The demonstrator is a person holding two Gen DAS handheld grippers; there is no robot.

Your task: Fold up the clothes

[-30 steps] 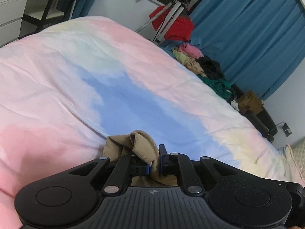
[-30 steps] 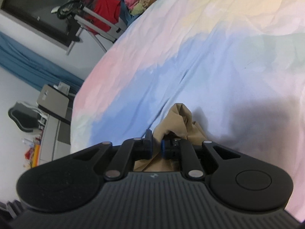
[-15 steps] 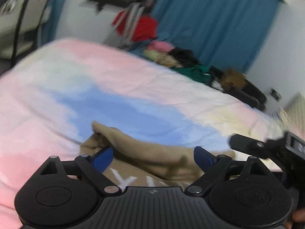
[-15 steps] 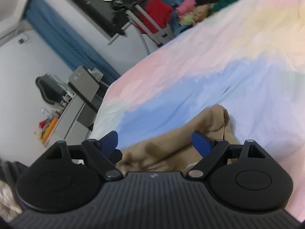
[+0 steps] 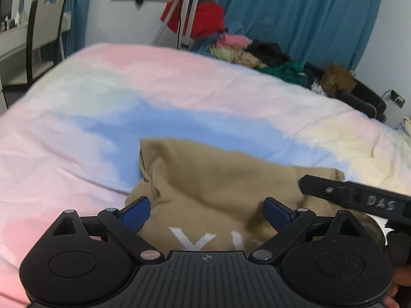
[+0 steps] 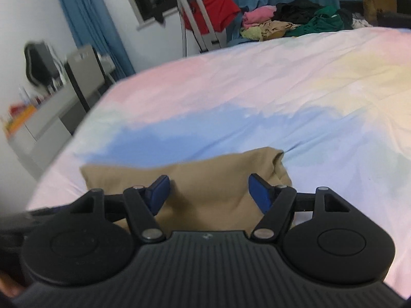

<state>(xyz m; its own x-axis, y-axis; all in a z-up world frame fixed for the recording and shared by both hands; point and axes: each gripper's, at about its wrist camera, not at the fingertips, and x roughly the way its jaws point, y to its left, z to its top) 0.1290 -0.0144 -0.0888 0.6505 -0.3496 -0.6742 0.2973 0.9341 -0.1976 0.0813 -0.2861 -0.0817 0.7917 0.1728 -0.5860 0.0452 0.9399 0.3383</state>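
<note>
A tan garment (image 5: 218, 179) with white lettering lies folded on the pastel bedspread (image 5: 128, 89). My left gripper (image 5: 206, 211) stands open just above its near edge, blue pads wide apart and off the cloth. A black finger (image 5: 334, 191) of the right gripper shows at the right over the garment's corner. In the right wrist view the tan garment (image 6: 210, 174) lies under my right gripper (image 6: 210, 191). Its jaws are closing, with cloth beneath them, and the pads do not press on it.
A heap of loose clothes (image 5: 257, 54) lies past the bed's far edge, beside a red garment on a tripod stand (image 5: 197, 18). A chair and desk (image 5: 43, 33) stand at the left. Blue curtains and a cardboard box (image 5: 336, 79) sit at the back right.
Both grippers were shut on bunched tan cloth, then opened and let it go. The garment now lies spread flat. Both views have rolled level, and the right jaws stand narrower than before.
</note>
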